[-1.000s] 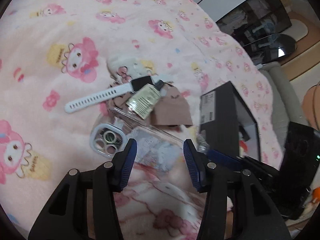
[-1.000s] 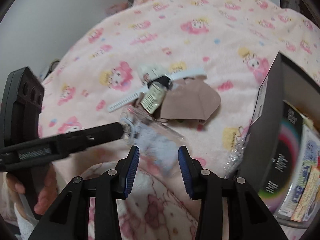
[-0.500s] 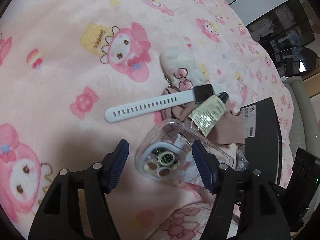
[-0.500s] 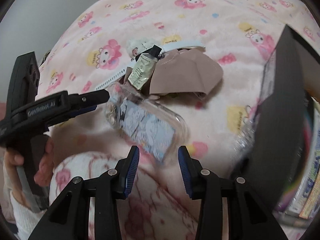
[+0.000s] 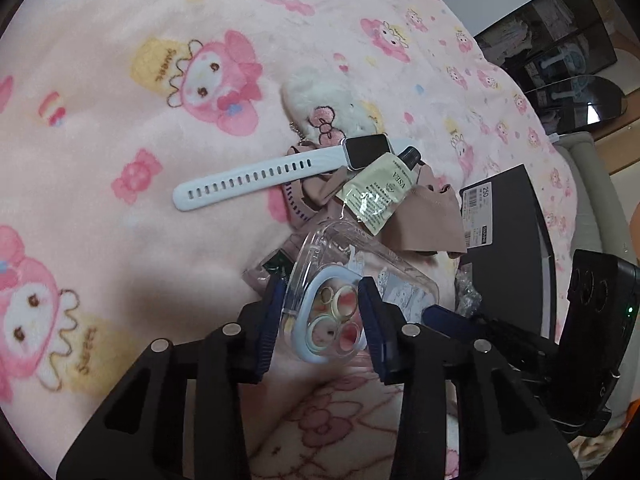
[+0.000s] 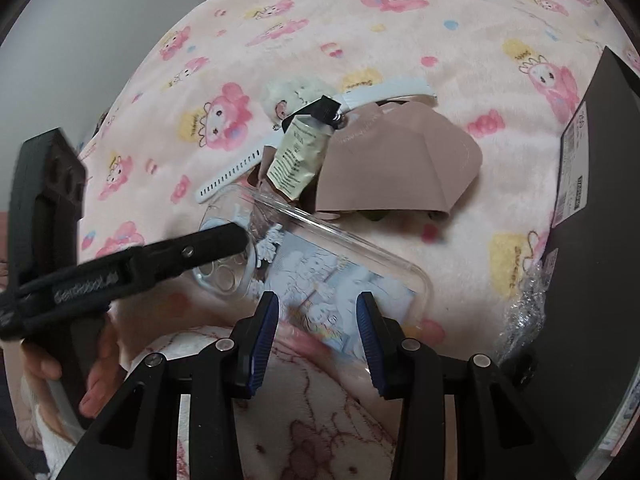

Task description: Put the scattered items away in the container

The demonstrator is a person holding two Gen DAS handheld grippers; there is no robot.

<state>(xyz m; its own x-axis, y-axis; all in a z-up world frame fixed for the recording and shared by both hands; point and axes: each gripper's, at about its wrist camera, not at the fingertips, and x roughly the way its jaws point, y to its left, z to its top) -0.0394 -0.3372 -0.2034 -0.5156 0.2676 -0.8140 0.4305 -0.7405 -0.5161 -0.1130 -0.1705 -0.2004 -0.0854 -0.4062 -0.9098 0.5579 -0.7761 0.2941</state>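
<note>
Centrally, left gripper [image 5: 322, 316] closing around phone case [image 5: 352, 280] corner; right gripper [image 6: 318, 322] apart at its opposite end; box [image 6: 592, 208] edge nearby.

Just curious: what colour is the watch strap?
White, on the smartwatch; clearest in the left wrist view.

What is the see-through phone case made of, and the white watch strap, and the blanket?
The phone case looks like clear glossy plastic: the blanket shows through it. The white watch strap seems matte rubber or silicone, smooth with punched holes. The blanket looks like soft fuzzy fleece, with a napped, printed surface.
</note>
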